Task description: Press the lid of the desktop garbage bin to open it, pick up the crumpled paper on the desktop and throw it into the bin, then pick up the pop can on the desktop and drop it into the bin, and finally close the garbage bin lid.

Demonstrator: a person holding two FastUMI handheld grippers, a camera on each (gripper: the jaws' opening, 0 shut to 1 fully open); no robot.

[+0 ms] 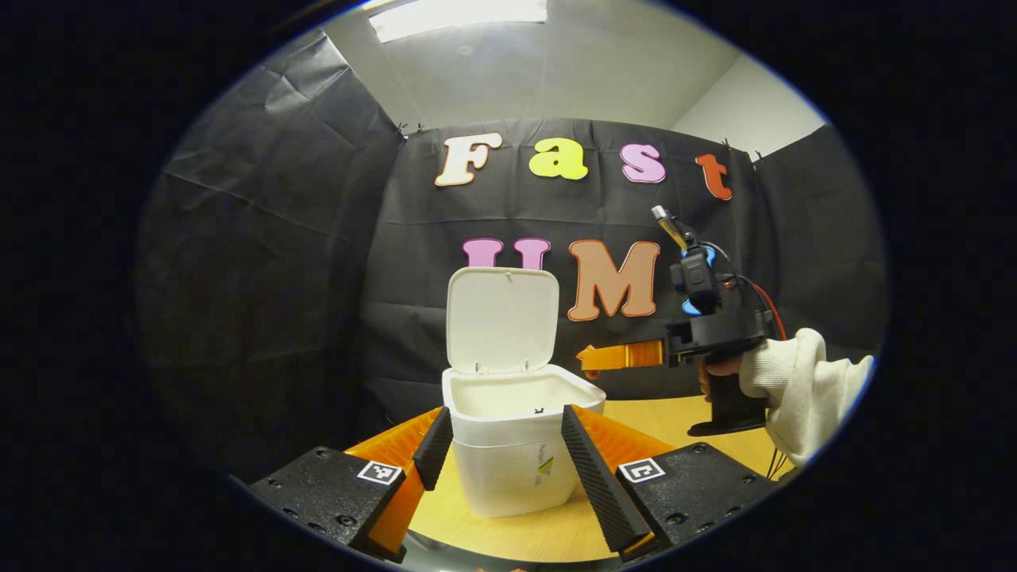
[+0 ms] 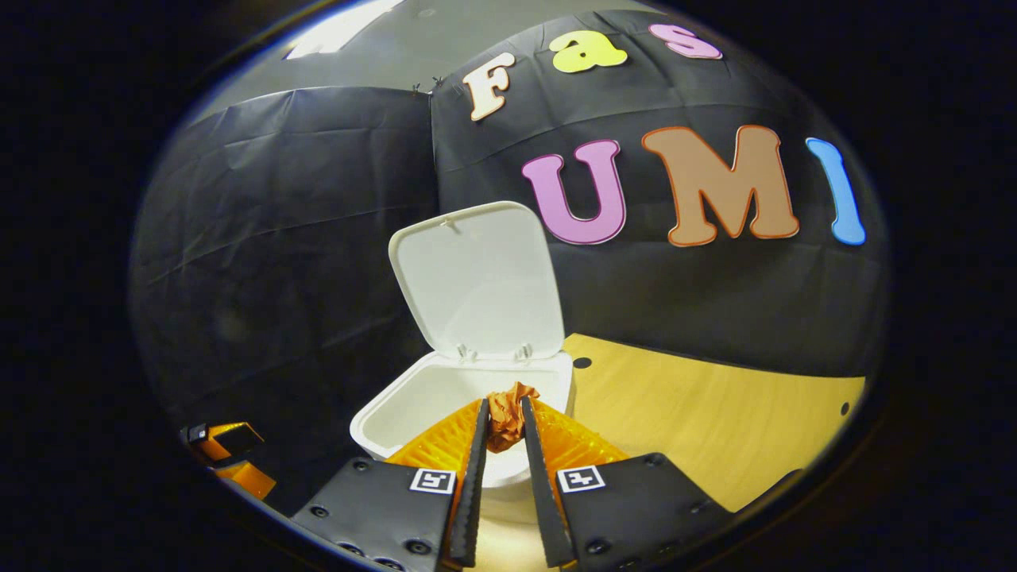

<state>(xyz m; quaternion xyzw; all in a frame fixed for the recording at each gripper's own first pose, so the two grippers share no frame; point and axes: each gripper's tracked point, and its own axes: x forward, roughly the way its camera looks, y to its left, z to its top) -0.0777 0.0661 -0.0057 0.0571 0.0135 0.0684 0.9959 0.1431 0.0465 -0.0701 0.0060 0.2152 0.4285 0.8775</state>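
1 white plastic garbage bin is seen standing on a pale wood-grain desktop, its 1 flat, round-cornered lid raised upright on 2 small hinges at the back edge, so that the smooth, hollow inside is left open. In the left gripper view the left gripper is held low in front of the bin with its jaws set wide, 1 ribbed pad on either side of the bin's front wall; whether the pads touch the wall cannot be told, and nothing is gripped. In the right gripper view the right gripper is poised above the near rim of the open bin, its 2 fingers drawn narrow and pressed on 1 ball of crumpled paper, brownish-orange and creased into sharp folds, which is held over the opening. 1 square black-and-white marker is carried on each of the 4 dark finger mounts. From the left gripper view the right gripper is also seen from the side, level with the bin's hinge and to the right of it, gripped by 1 hand emerging from 1 cream knitted sleeve. Black, wrinkled cloth is hung behind the desk.
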